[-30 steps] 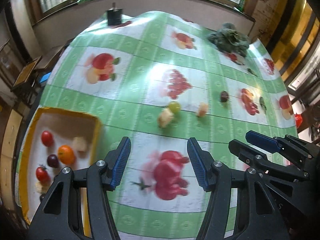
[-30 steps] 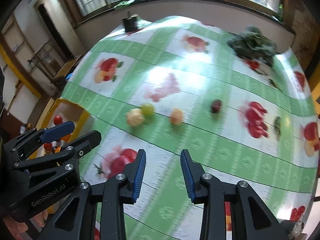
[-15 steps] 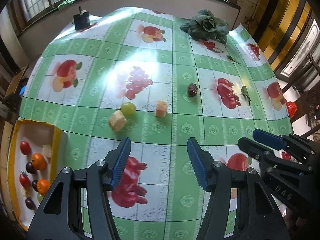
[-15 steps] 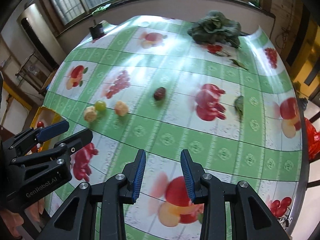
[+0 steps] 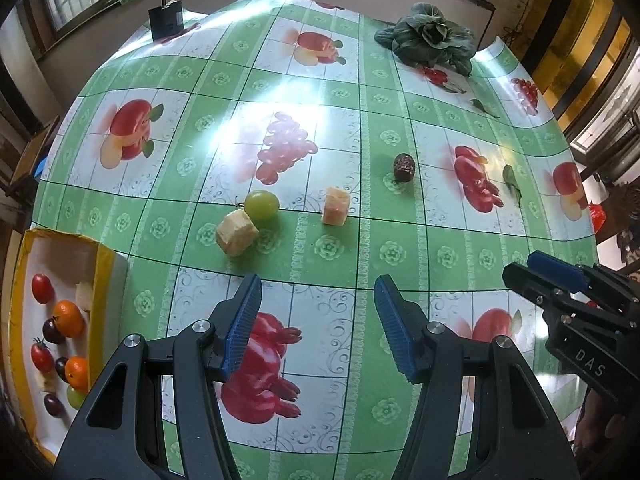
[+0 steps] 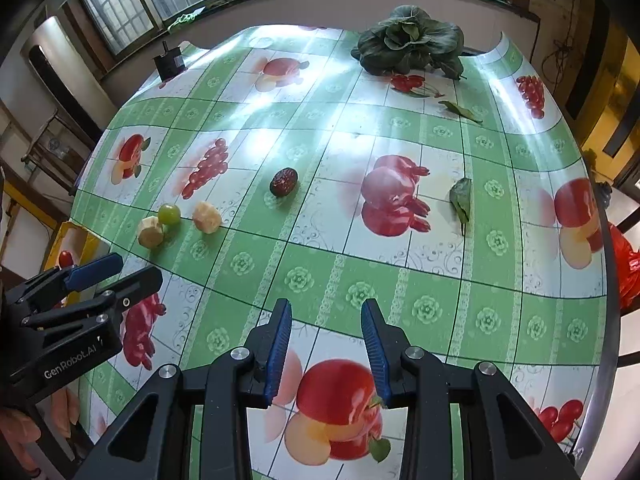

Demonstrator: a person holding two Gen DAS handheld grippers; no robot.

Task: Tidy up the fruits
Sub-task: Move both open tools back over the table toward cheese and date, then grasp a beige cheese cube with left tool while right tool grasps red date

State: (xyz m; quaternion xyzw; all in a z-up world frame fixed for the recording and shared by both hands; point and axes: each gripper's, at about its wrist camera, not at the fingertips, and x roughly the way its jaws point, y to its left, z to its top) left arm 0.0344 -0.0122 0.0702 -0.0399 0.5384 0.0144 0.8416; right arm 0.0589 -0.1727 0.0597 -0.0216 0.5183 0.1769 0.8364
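- The left tool (image 5: 318, 320) hangs over the worktop (image 5: 360, 248) with its blue pads spread and nothing between them; below it lies a printed red fruit on the green-checked cloth.
- The right tool (image 6: 326, 340) has its pads set closer together, yet still apart, and they pinch nothing; it hangs over a printed apple.
- In the left wrist view the right tool shows at 3 o'clock; in the right wrist view the left tool shows at 9 o'clock.
- At 8 o'clock in the left view stands a yellow-rimmed tray (image 5: 102, 264) holding cherry tomatoes, small oranges, dark grapes and a green grape.
- Just beyond the left tool's pads, toward 11 o'clock, a pale fruit chunk (image 5: 237, 233) touches a green grape (image 5: 261, 205).
- A second pale chunk (image 5: 336, 211) lies at 12 o'clock, a little apart from those two.
- A dark wrinkled date (image 5: 404, 167) sits farther out, toward 1 o'clock.
- A loose green leaf (image 6: 461, 199) lies at 1 o'clock in the right view.
- At the far edge rest a leafy green vegetable (image 5: 428, 38) at 1 o'clock and a small black box (image 5: 165, 21) at 11 o'clock.
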